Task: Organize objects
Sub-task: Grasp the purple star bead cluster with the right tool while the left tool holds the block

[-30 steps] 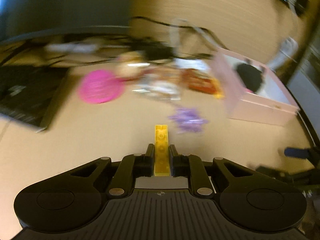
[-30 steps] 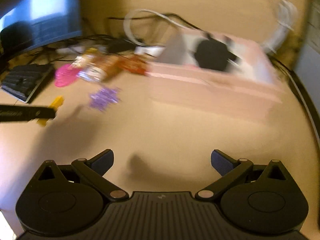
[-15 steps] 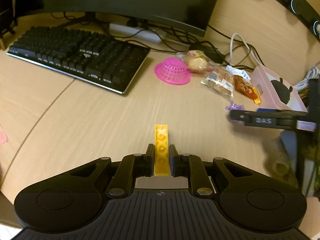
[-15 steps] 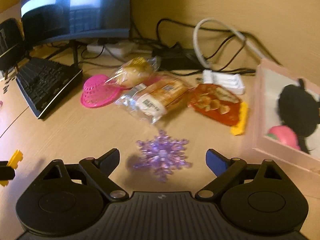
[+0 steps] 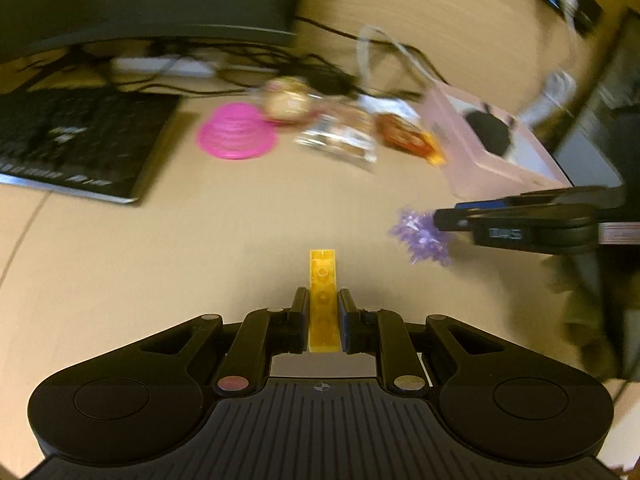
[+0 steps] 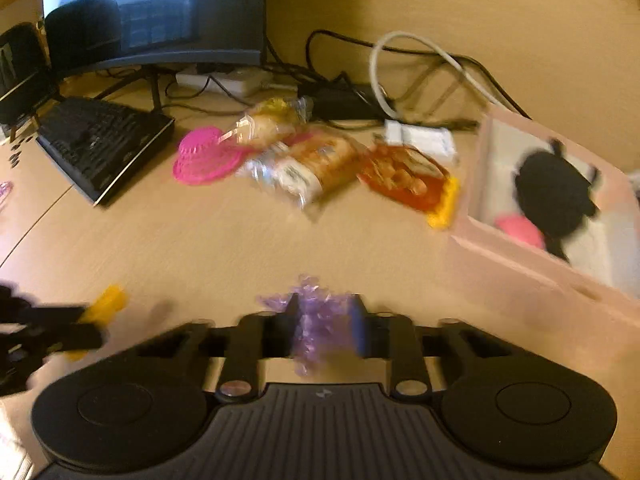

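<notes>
Both pick-ups done: left gripper (image 5: 324, 312) clamped on yellow brick (image 5: 323, 300), right gripper (image 6: 324, 326) clamped on purple snowflake (image 6: 316, 320). Next, probably: carry to pink box (image 6: 532, 276), release inside.

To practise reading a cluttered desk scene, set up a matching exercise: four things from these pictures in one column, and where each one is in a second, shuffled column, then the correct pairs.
Things:
1. yellow brick
2. purple snowflake
3. black plush toy
4. pink basket

Places:
A. inside the pink box
B. clamped in the right gripper
C. on the desk beside the keyboard
D. clamped in the left gripper

Pairs: 1-D, 2-B, 3-A, 4-C
</notes>
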Demonstrator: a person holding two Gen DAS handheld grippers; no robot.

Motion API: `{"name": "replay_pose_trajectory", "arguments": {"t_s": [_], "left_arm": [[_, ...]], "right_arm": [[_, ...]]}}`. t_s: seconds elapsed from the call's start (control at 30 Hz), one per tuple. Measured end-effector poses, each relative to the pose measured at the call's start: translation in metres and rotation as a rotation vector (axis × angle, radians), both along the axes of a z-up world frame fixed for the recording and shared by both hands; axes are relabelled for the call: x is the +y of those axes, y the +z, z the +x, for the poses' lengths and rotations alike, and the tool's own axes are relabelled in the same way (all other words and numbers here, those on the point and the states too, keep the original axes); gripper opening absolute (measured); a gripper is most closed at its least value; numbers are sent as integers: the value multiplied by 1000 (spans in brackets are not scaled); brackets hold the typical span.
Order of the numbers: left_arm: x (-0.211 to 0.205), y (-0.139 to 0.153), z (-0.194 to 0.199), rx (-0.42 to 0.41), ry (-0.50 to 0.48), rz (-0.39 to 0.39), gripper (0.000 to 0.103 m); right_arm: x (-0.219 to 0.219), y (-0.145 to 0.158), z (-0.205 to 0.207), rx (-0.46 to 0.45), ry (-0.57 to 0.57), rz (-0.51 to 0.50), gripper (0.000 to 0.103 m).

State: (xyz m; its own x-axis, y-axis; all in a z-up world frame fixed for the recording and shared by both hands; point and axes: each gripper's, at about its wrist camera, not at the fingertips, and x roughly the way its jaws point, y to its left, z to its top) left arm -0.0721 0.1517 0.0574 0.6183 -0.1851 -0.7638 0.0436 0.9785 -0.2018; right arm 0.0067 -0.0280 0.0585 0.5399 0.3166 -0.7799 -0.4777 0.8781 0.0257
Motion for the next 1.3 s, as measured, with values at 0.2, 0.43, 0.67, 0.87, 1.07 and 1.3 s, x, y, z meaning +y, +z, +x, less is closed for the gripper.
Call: {"name": "replay_pose_trajectory", "arguments": {"t_s": [0.2, 0.43, 0.67, 0.87, 1.07, 1.3], "left_arm": [[-46, -4, 8, 9, -163, -15, 17], [-51, -1, 16, -8, -161, -26, 17], [-16, 7, 8, -22, -41, 0, 17], [22, 6, -5, 4, 86, 5, 17], [35, 2, -9, 16, 123, -3, 17], [13, -2, 2, 19, 50, -14, 17]], "right_arm": [[-62, 26, -42, -52, -90, -17, 22], [-80, 12, -46, -27, -163, 56, 83], [-22, -28, -22, 69, -122, 104, 90], [30, -36, -7, -16, -63, 28, 96], [42, -25, -14, -35, 40, -13, 40], [18, -17, -27, -55, 15, -52, 39]]}}
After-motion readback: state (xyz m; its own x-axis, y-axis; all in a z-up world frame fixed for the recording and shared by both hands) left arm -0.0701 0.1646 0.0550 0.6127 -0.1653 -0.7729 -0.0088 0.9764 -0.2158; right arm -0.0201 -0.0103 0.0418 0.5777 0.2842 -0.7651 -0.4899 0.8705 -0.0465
